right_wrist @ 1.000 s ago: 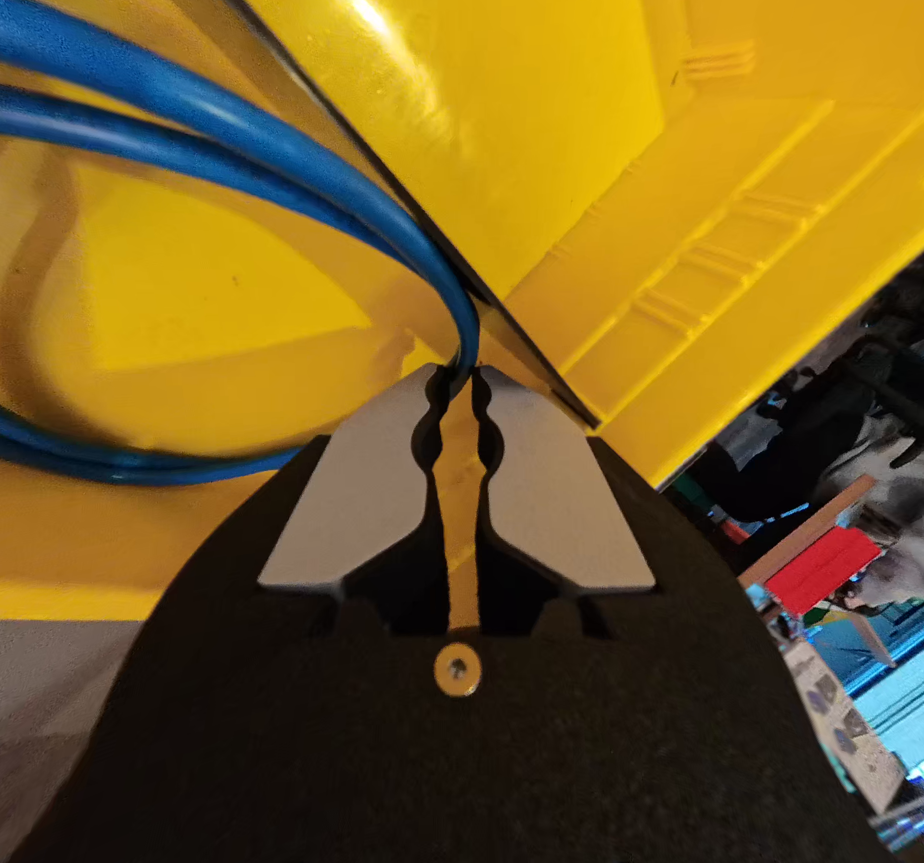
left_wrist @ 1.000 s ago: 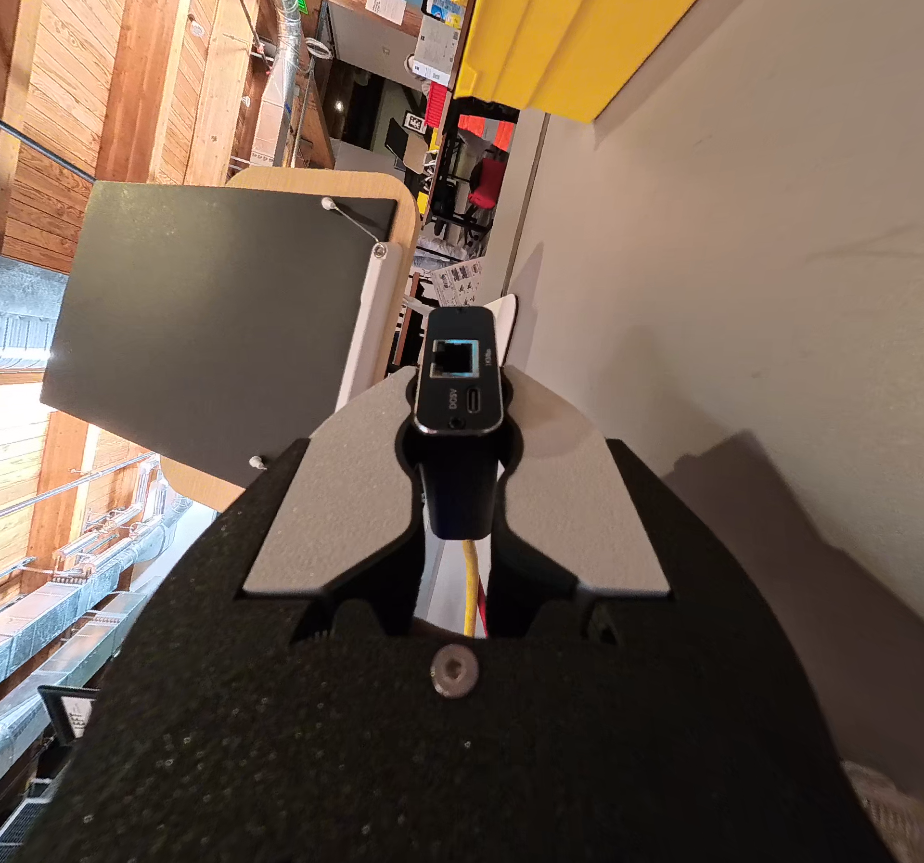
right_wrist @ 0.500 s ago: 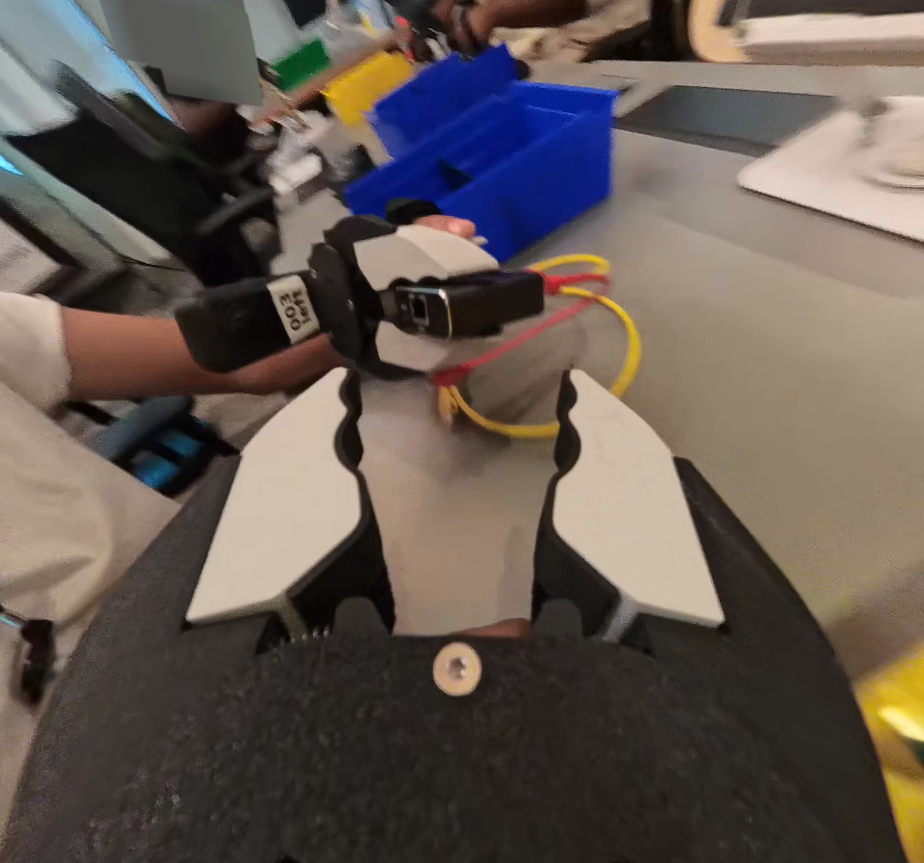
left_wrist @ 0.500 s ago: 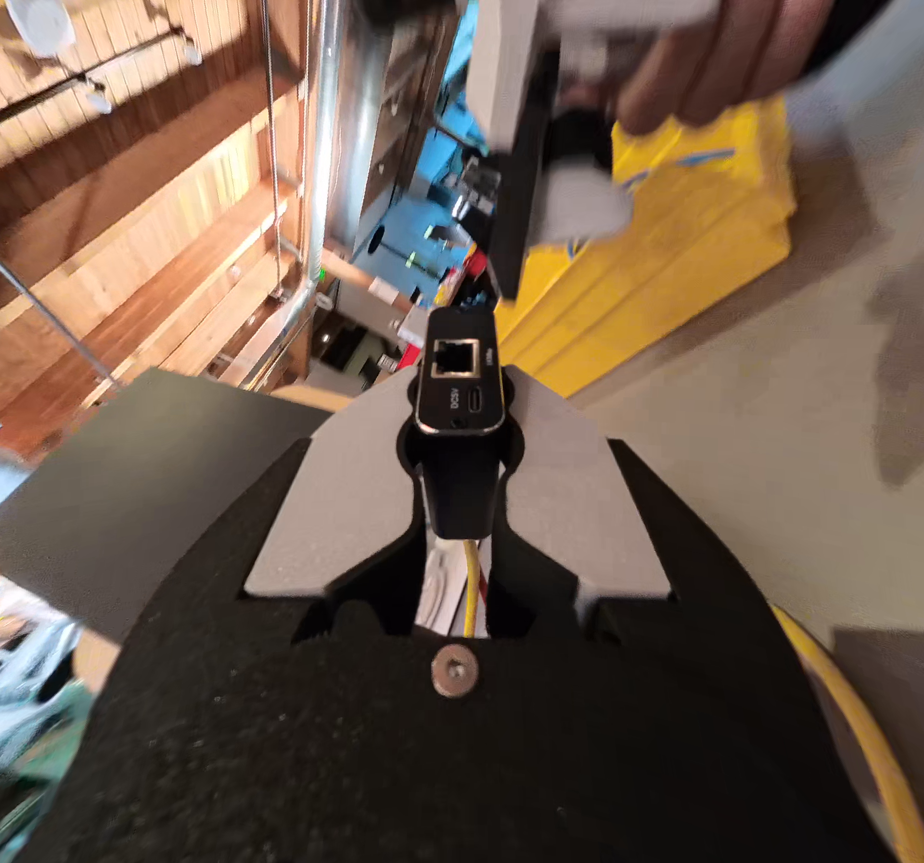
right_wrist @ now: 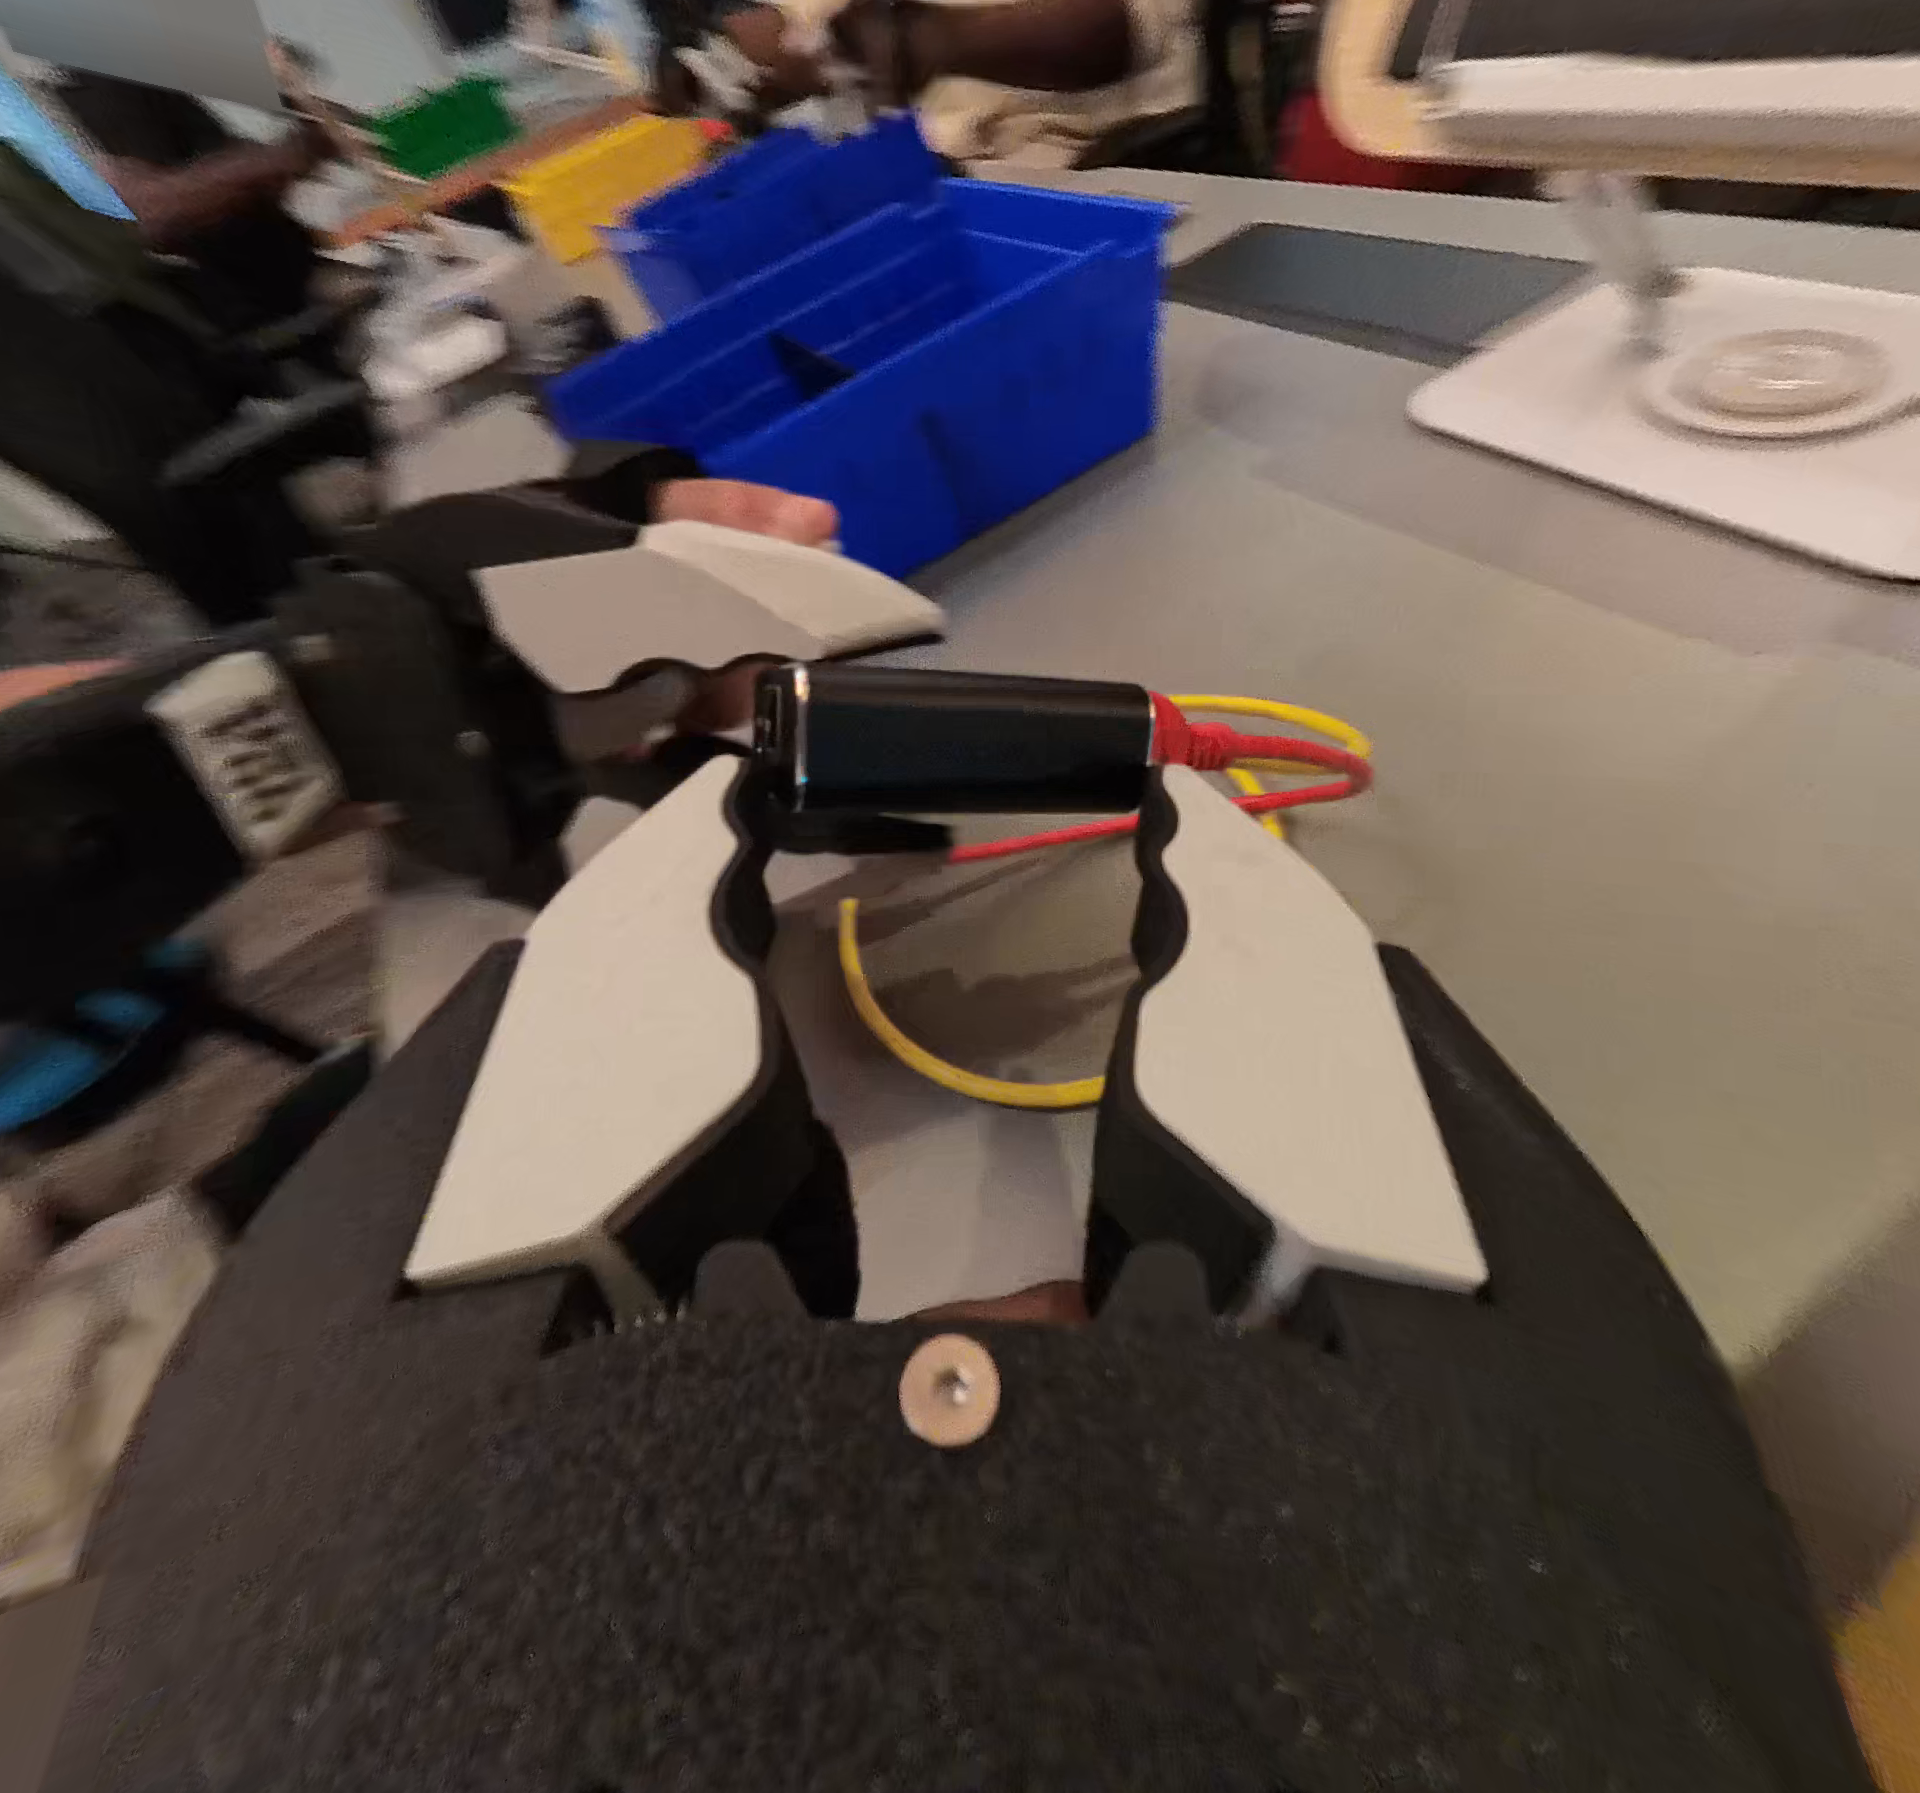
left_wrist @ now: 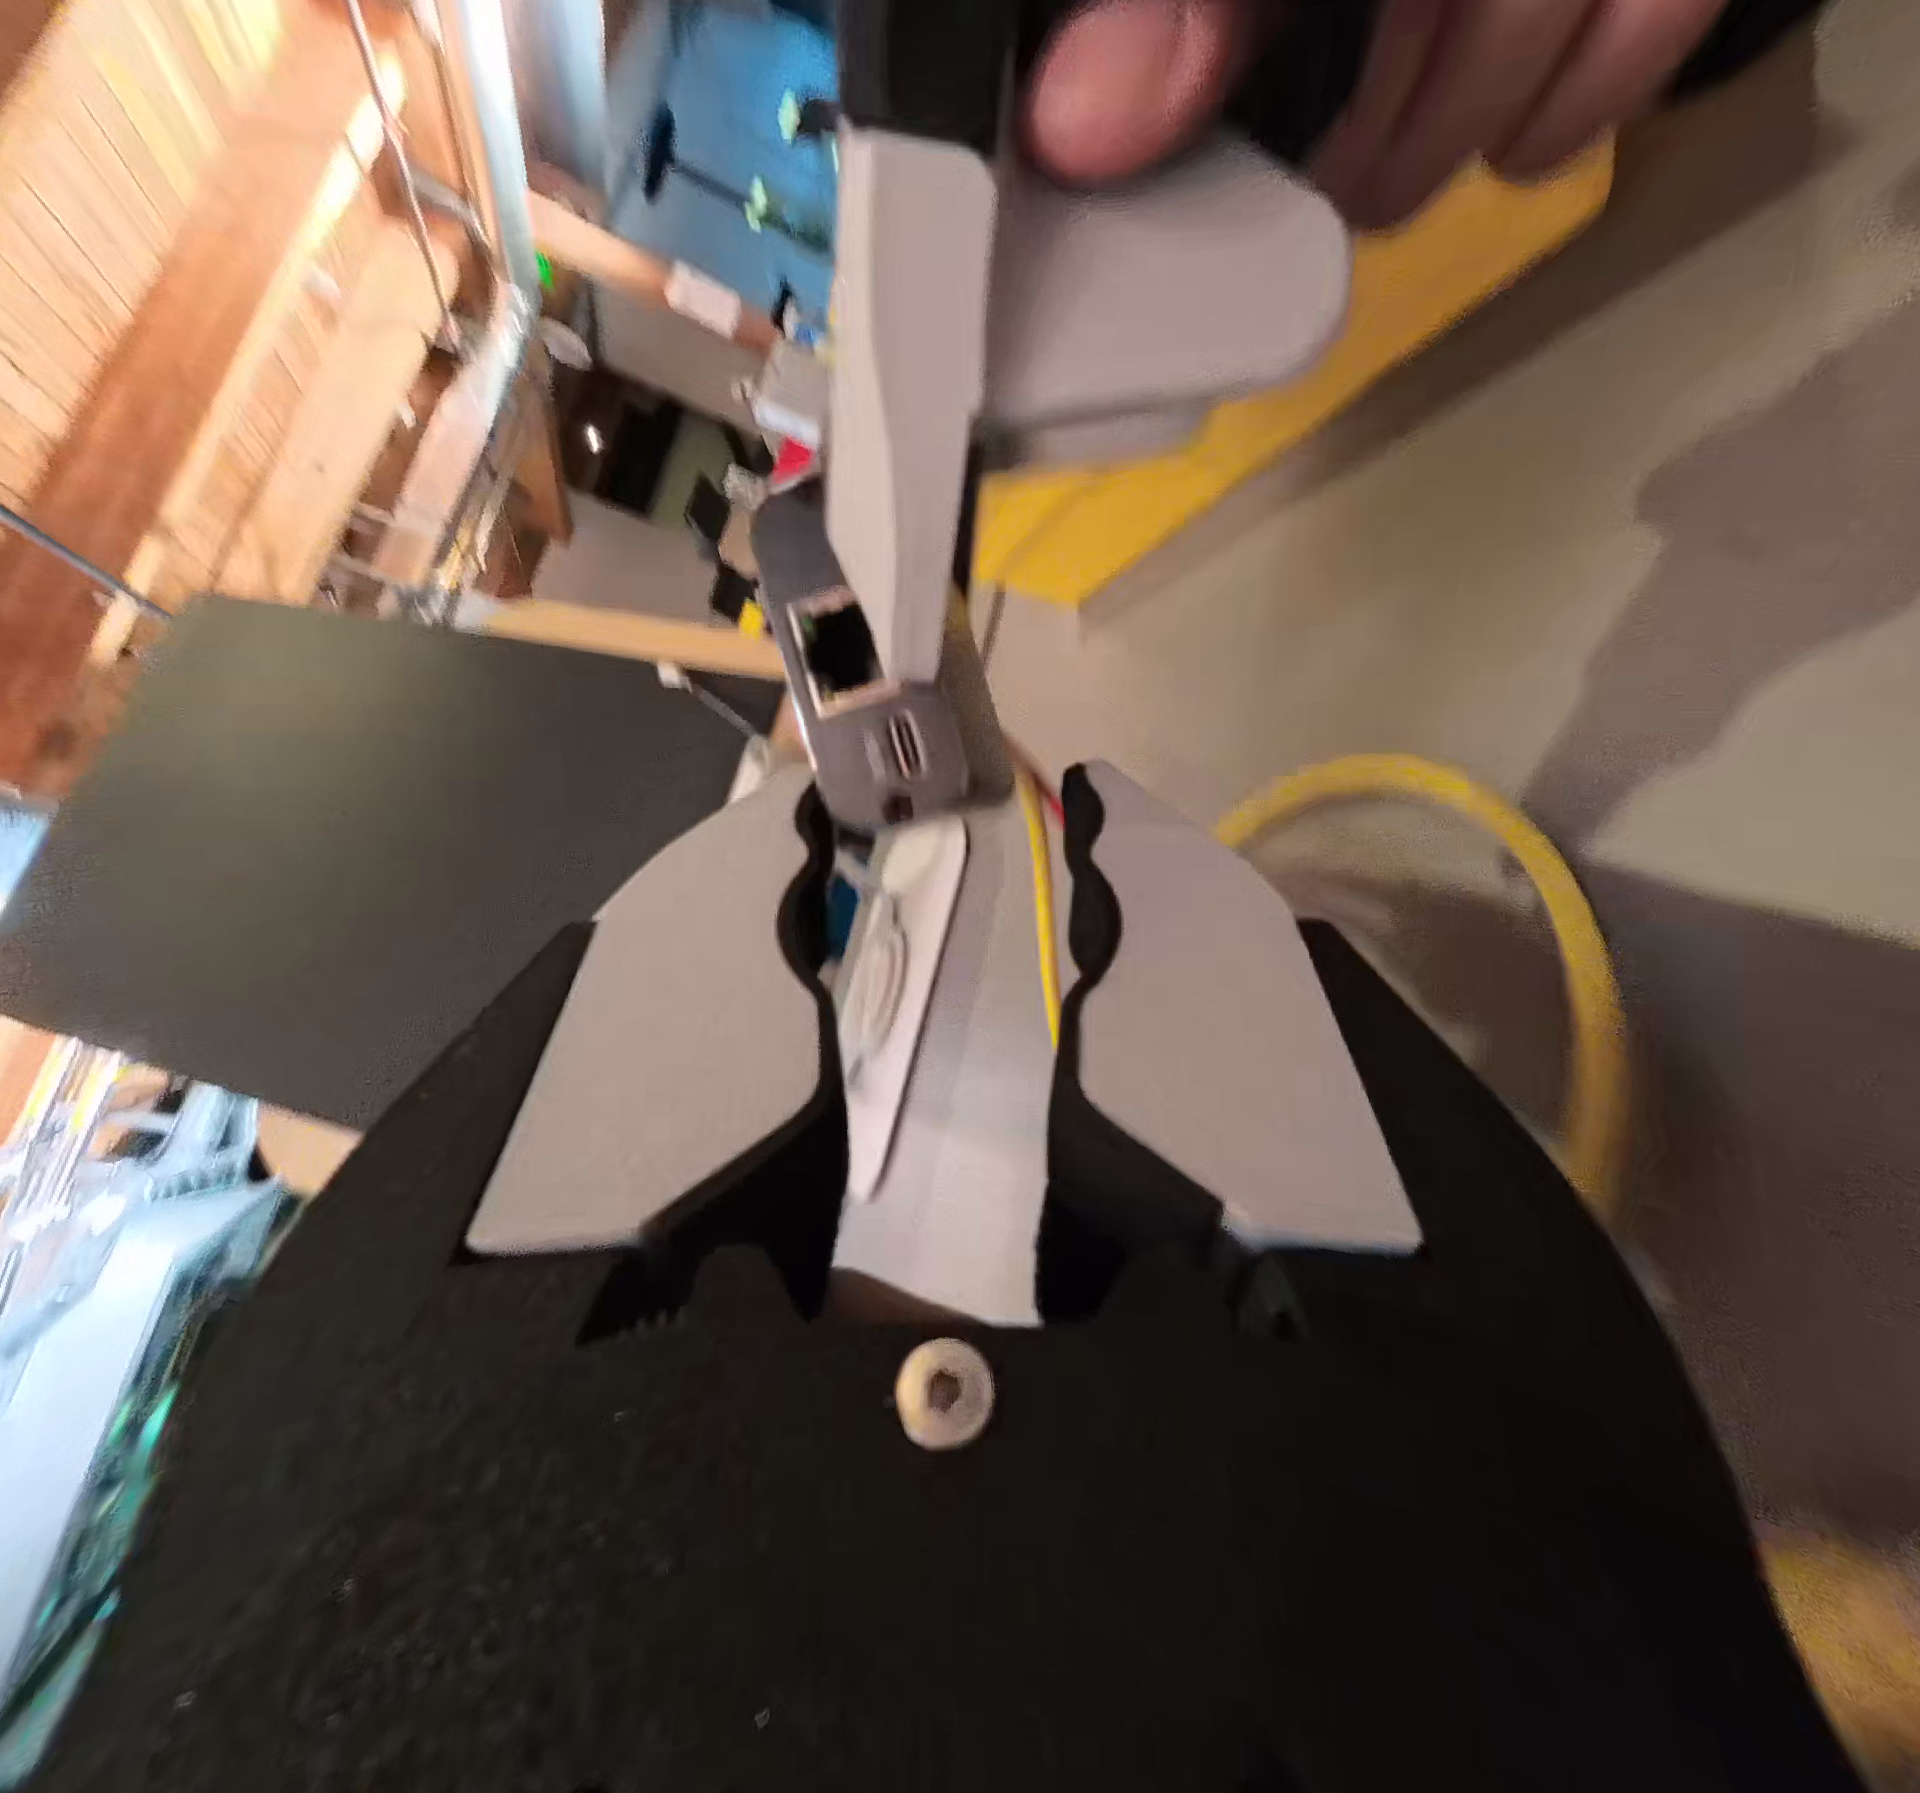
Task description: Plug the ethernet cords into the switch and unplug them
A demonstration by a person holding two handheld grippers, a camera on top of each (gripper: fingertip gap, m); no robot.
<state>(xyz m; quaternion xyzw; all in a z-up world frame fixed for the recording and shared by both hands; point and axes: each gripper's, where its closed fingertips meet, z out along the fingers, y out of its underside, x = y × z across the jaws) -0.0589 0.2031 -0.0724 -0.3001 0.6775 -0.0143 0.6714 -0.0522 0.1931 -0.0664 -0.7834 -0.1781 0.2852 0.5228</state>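
With the left claw spread, close the right claw squarely on the switch (it brackets it, grip unclear), sparing the red cord.

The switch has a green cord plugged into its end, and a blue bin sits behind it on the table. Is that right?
Not quite. The cord plugged into the switch is red, not green, as the right wrist view shows. The blue bin does sit behind it on the table.

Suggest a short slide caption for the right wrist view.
Right gripper grasps the black switch lengthwise, red cord plugged in, as the open left gripper sits beside it.
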